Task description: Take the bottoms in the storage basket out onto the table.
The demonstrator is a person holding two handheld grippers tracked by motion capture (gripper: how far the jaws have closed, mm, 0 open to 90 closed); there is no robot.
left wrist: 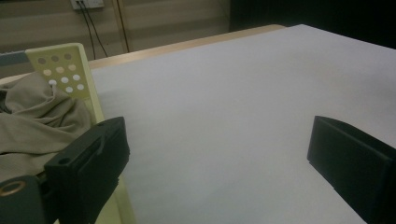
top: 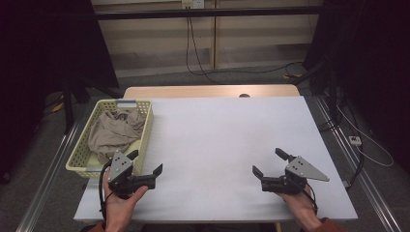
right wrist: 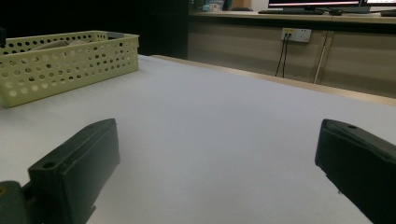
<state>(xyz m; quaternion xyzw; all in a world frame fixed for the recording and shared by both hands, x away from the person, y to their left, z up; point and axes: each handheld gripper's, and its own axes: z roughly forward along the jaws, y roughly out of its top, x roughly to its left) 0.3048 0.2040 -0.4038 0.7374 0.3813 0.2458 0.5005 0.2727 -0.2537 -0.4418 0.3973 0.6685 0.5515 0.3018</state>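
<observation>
While your left gripper (top: 146, 161) and right gripper (top: 269, 162) gape wide and empty, crumpled beige cloth (top: 115, 131) fills the perforated yellow basket (top: 144, 126).

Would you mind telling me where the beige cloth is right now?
The beige cloth lies crumpled inside the yellow basket at the table's left edge in the high view, just beyond the left gripper.

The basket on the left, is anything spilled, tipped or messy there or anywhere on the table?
Nothing stands out. The yellow basket sits flat at the table's left edge, with the beige cloth bunched loosely inside, none over the rim. Both tongs, left and right, are open and empty, near the table's front edge.
</observation>
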